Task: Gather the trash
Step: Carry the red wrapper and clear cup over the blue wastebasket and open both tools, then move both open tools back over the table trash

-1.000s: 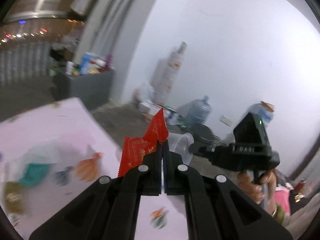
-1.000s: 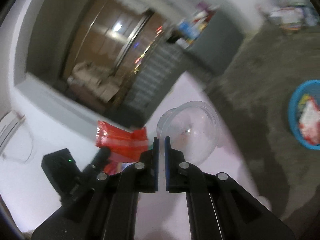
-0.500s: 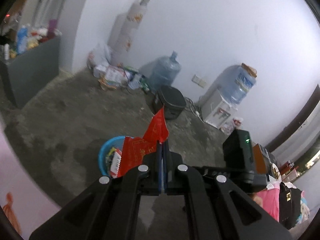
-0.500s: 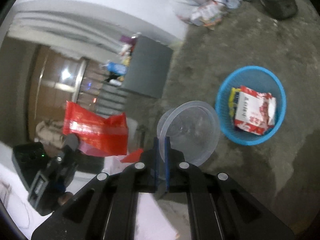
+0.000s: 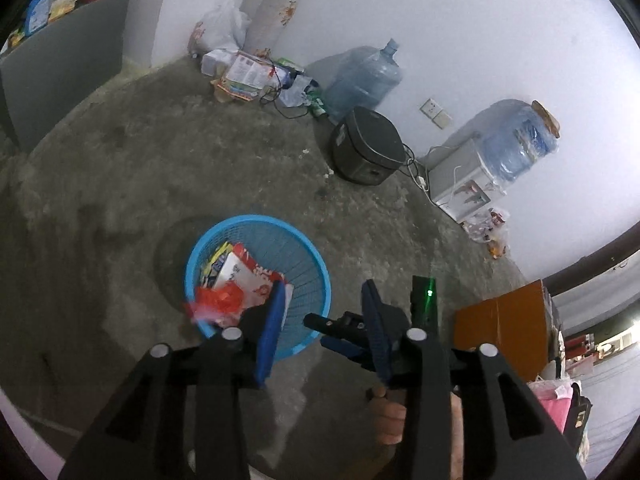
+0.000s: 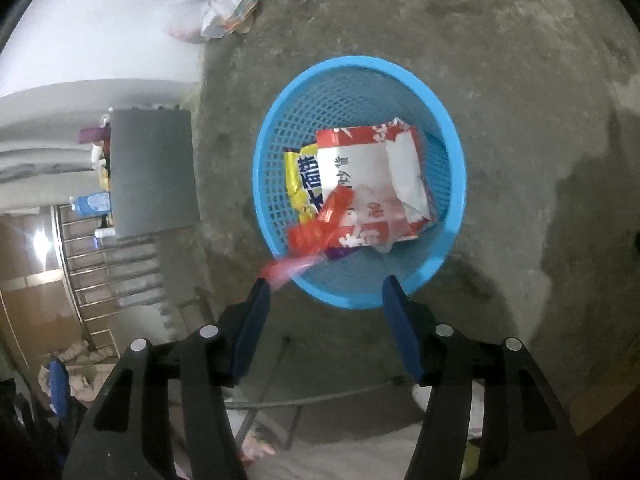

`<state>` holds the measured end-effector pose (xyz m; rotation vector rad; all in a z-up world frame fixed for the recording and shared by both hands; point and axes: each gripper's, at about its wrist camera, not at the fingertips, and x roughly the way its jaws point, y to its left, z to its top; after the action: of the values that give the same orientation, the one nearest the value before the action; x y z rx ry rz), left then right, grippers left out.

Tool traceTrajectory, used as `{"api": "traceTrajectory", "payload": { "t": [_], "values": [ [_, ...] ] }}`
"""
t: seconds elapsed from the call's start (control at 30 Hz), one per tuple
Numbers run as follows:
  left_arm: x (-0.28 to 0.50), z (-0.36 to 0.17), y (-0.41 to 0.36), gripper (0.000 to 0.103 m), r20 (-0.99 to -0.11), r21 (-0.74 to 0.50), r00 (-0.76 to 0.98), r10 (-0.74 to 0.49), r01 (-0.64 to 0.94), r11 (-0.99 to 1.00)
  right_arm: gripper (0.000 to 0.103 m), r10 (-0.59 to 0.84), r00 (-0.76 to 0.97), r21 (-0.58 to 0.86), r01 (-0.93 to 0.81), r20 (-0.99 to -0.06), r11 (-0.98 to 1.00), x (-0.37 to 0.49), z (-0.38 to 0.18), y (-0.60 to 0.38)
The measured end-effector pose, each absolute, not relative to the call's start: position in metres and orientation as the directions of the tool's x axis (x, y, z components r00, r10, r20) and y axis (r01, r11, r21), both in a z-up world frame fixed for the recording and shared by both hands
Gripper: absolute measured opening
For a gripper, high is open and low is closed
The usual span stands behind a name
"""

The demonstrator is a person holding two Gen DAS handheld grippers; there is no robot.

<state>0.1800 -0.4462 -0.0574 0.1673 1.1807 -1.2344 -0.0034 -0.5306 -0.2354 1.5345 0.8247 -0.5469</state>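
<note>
Both jaws just opening, nothing between them: left hand-held gripper (image 5: 324,312) and right hand-held gripper (image 6: 326,300) released. Red wrapper (image 6: 320,232) blurred, falling at blue basket (image 6: 360,184) rim just ahead; risk: flutters out onto floor (image 6: 520,80). Clear cup not visible; cannot tell where it landed.

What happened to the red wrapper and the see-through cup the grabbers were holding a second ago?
Both grippers swung from the table to above the blue basket and their jaws have just been opening. The left gripper let go of the red wrapper, now blurred at the basket's near rim. The right gripper holds nothing; the cup is out of sight. The basket stayed put.
</note>
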Motion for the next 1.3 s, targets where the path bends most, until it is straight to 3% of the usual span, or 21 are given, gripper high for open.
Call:
{"api": "traceTrajectory", "payload": {
  "t": [0.4,0.77,1.0,1.3],
  "values": [
    [0.174,0.012,-0.347,0.044,-0.69,-0.405,0.052,-0.722,0.8,0.444,0.057,0.097,0.726,0.724,0.649,-0.681,0.234,-0.006,-0.134,-0.495],
    [0.151,0.064,-0.162,0.046,-0.577,-0.33,0.397,-0.714,0.687,0.648,0.059,0.252,0.785,0.747,0.358,-0.566,0.56,0.063,-0.041,-0.409],
    [0.125,0.072,-0.039,0.046,-0.518,-0.3,0.594,-0.615,0.547,0.782,0.059,0.423,0.734,0.746,0.169,-0.532,0.644,0.099,-0.01,-0.325],
    [0.072,0.042,0.122,0.046,-0.546,-0.299,0.742,-0.39,0.262,0.918,0.059,0.654,0.528,0.745,-0.059,-0.542,0.665,0.145,-0.005,-0.195]
  ]
}}
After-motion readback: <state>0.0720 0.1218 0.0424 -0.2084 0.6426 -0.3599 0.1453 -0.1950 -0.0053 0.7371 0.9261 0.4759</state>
